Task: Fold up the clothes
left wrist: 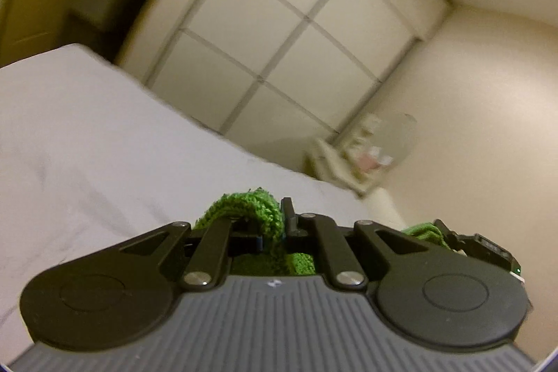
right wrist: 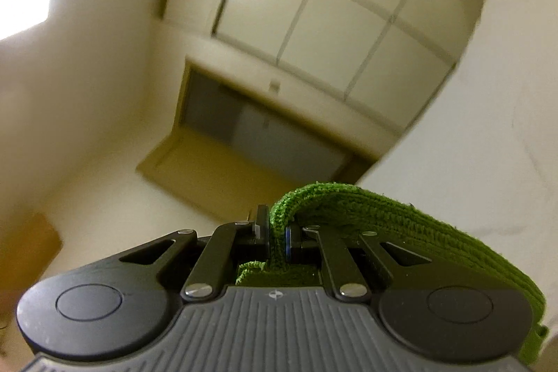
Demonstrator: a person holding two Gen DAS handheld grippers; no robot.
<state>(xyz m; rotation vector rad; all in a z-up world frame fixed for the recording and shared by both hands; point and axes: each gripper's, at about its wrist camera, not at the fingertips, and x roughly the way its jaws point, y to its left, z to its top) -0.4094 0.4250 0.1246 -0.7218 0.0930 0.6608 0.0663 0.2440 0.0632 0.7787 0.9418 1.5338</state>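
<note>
Above the white bed [left wrist: 87, 135], the left gripper [left wrist: 284, 225] points nearly level, jaws clenched on a green knit garment [left wrist: 258, 208]. Beside it, the right gripper [right wrist: 275, 236] points level toward the wardrobe [right wrist: 348, 23], jaws pinching the garment's other edge.

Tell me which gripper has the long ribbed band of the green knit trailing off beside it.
The right gripper: the green knit garment runs off it in a long ribbed band. The left gripper shows only a short bunched loop.

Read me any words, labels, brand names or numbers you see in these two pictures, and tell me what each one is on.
No readable text in either view.
Left gripper body: a small emblem, no letters.
Right gripper body: the same emblem.
Cluttered shelf: too blurred to read.
Green knit garment: no label visible.
</note>
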